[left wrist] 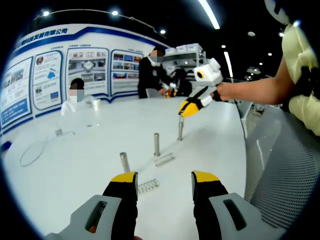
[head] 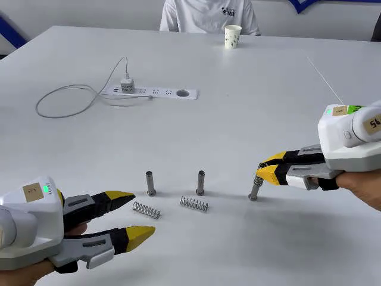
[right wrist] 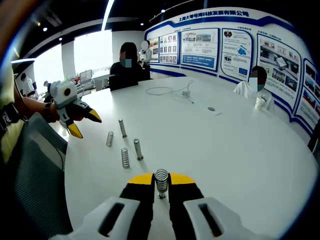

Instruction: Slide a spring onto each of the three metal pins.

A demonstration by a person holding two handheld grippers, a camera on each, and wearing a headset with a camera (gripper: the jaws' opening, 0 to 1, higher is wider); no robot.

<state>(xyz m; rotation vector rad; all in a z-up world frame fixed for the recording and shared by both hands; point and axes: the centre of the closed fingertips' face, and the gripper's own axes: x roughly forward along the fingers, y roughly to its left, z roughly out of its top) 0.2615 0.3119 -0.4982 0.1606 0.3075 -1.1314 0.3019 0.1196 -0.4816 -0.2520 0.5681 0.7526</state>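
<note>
coil spring of silvery wire (right wrist: pixel 161 181) is pinched between the yellow tips of my right gripper (head: pixel 265 168); those jaws are drawn in close, with just the coil's width left between them. in the right gripper view i look down the spring's open end. in the head view it sits at the top of the right-hand grey metal pin (head: pixel 255 192), which leans to one side; how far the coil has gone over the pin i cannot tell.

the middle grey metal pin (head: pixel 200 182) and the left-hand grey metal pin (head: pixel 150 183) stand upright and bare, in a row with the first across the white tabletop (head: pixel 250 107). just in front of them two loose springs lie flat: a second silvery spring (head: pixel 194 204) near the foot of the middle pin, and a third silvery spring (head: pixel 146 210) near the foot of the left-hand pin, neither touching a pin.

my left gripper (head: pixel 143 213) hovers low at the near left, jaws spread wide and holding nothing; in the left gripper view the nearer loose spring lies on the table just ahead of the two yellow tips.

farther back on the table lie a white power strip (head: pixel 156 92) with a white plug block (head: pixel 127 85) in it and a thin white cable (head: pixel 74 86) looped to its left. near the far edge stands a patterned paper cup (head: pixel 233 36), and behind it sits a person in a white t-shirt (head: pixel 208 15).
</note>
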